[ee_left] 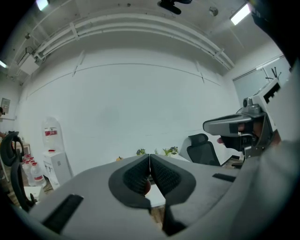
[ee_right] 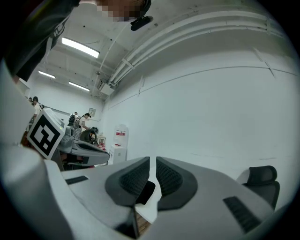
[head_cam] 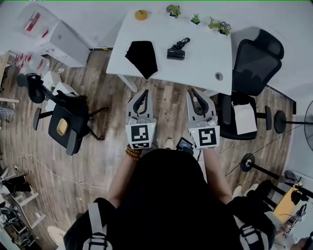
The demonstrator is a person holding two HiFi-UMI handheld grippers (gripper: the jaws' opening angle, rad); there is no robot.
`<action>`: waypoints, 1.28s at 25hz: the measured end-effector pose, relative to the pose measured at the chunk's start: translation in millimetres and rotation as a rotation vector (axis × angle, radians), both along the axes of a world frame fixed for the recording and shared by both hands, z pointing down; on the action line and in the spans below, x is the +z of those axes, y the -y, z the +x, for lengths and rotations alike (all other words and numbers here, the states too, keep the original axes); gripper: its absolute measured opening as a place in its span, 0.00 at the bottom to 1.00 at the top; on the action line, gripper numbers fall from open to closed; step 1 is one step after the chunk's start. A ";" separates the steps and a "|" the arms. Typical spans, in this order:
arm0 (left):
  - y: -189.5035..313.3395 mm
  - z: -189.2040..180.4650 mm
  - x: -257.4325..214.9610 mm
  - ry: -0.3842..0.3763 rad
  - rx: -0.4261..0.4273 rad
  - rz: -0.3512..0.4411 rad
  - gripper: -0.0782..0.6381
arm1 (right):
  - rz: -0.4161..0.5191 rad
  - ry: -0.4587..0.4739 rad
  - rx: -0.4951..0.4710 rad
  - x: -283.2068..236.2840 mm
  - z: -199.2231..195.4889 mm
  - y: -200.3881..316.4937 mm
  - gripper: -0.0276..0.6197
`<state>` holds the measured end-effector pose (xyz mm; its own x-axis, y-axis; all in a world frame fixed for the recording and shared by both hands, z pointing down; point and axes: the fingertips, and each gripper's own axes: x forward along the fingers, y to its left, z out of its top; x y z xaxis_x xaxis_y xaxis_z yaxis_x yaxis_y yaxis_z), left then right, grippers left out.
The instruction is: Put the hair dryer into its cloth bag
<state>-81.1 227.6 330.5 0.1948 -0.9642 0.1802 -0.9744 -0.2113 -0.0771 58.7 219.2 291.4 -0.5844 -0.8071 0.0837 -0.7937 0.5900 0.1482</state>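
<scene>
The black cloth bag (head_cam: 142,56) lies flat on the white table (head_cam: 200,68), left of centre. To its right lies the black hair dryer (head_cam: 176,52) with its cord coiled. Both grippers hang over the wood floor, short of the table's near edge. My left gripper (head_cam: 143,93) points toward the bag, its jaws shut with nothing between them (ee_left: 149,165). My right gripper (head_cam: 193,92) is alongside it, also shut and empty (ee_right: 153,169). A dark corner of the bag (ee_right: 146,192) shows below the right jaws. The right gripper (ee_left: 238,126) shows in the left gripper view.
A black office chair (head_cam: 255,62) stands at the table's right end, another chair (head_cam: 67,123) on the floor at left. Small plants (head_cam: 195,19) and an orange object (head_cam: 141,14) sit along the table's far edge. A water dispenser (ee_left: 51,140) stands by the wall.
</scene>
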 end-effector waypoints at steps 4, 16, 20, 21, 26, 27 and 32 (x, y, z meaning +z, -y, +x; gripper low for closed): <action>40.5 -28.8 4.6 -0.019 0.015 -0.011 0.14 | -0.003 -0.021 0.032 -3.1 -17.4 39.1 0.09; 132.0 -106.3 40.7 -0.039 0.111 -0.063 0.14 | -0.038 -0.049 0.125 -1.8 -79.8 125.2 0.09; 152.2 -119.8 57.4 -0.044 0.116 -0.096 0.14 | -0.075 -0.053 0.116 7.8 -88.1 144.3 0.09; 155.8 -122.6 61.2 -0.046 0.113 -0.106 0.14 | -0.085 -0.060 0.108 11.6 -90.2 149.6 0.09; 180.7 -133.6 85.5 -0.043 0.083 -0.166 0.14 | -0.117 -0.071 0.059 28.7 -99.1 192.3 0.09; 185.1 -135.4 90.3 -0.043 0.075 -0.179 0.14 | -0.122 -0.072 0.046 32.4 -100.9 201.7 0.09; 210.4 -141.3 113.2 -0.029 0.035 -0.246 0.14 | -0.149 -0.069 -0.037 54.3 -110.2 254.4 0.10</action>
